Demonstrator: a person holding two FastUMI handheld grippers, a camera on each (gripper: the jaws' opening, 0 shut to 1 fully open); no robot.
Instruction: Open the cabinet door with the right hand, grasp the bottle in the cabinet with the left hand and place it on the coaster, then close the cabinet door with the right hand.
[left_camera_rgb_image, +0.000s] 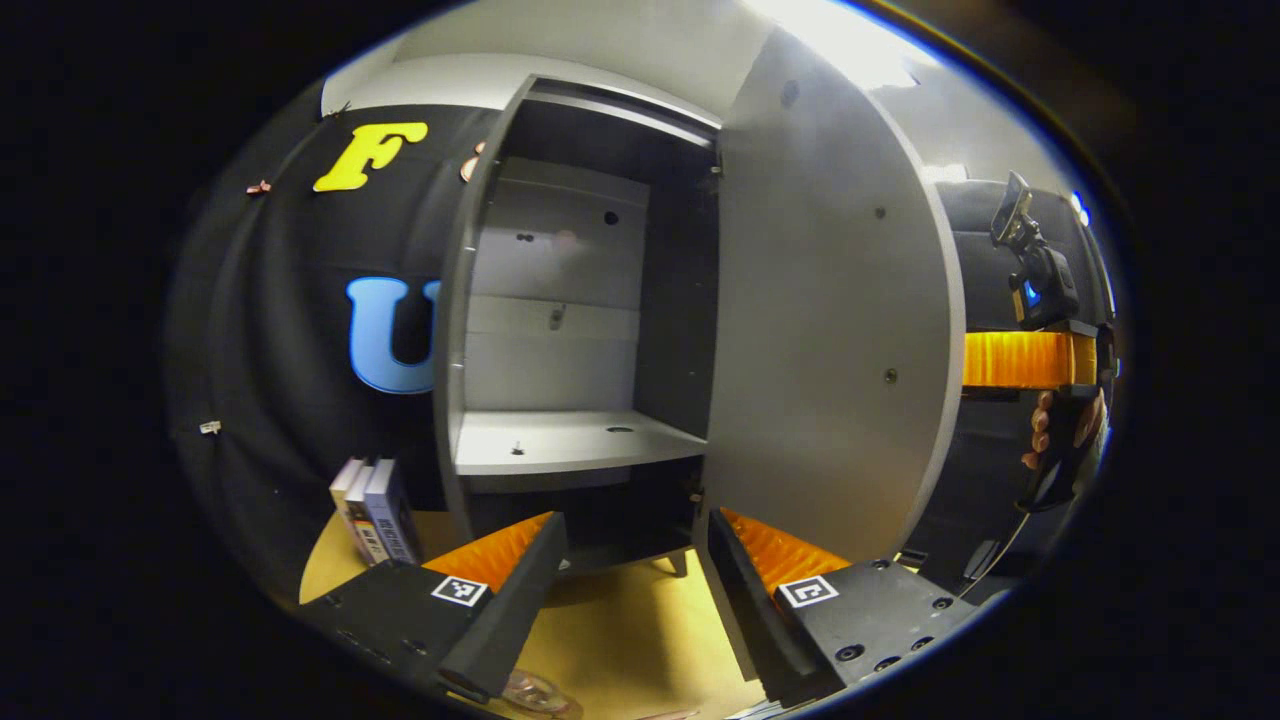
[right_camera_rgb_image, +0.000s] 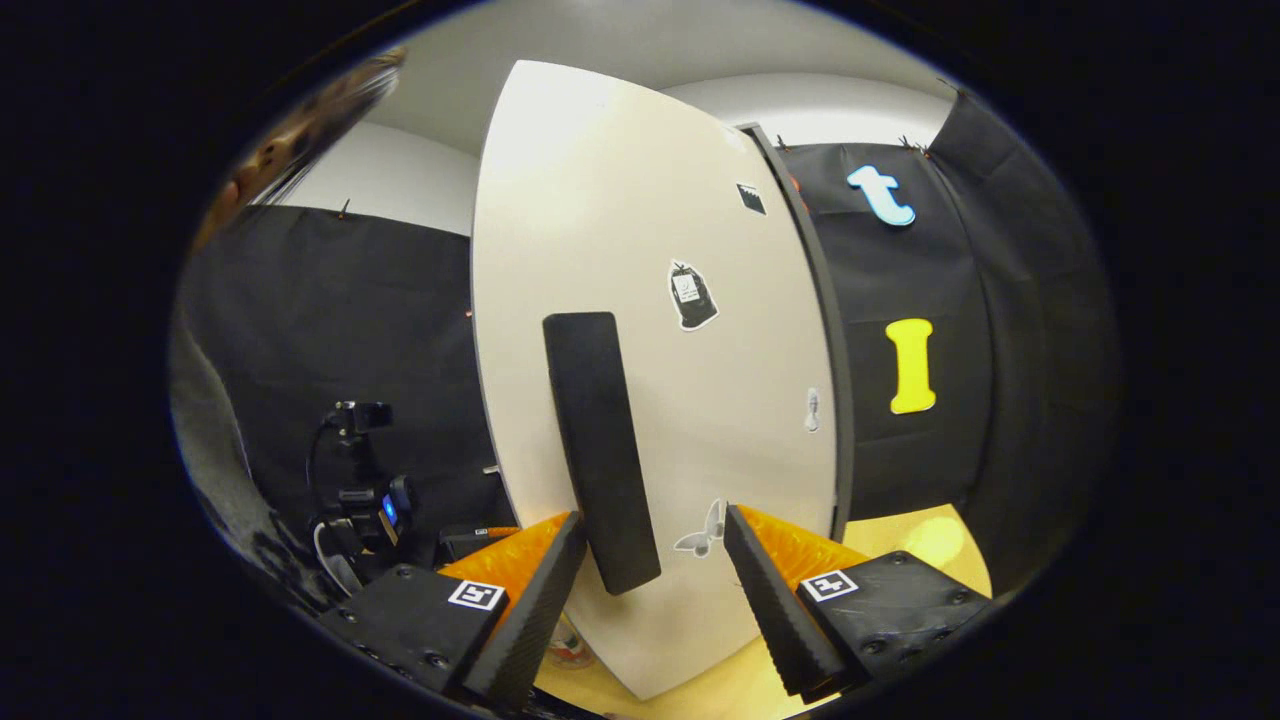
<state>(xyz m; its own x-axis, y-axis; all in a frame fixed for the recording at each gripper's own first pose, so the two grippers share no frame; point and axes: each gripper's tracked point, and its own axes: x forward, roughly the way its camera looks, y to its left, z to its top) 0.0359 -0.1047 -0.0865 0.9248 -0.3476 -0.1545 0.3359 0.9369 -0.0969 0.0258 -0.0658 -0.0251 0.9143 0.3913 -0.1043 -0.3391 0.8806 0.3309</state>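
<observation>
While cabinet door (left_camera_rgb_image: 820, 330) stands ajar | left gripper (left_camera_rgb_image: 630, 560) open facing shelf (left_camera_rgb_image: 560, 440) | right gripper (right_camera_rgb_image: 650, 570) open straddling handle (right_camera_rgb_image: 600, 450)

No lettering or number could be read anywhere. The spines of the books (left_camera_rgb_image: 375, 510), at 8 o'clock in the left gripper view, were too blurred to make out. The stickers (right_camera_rgb_image: 691, 295) on the cabinet door (right_camera_rgb_image: 600, 200), near centre in the right gripper view, were too small.
</observation>
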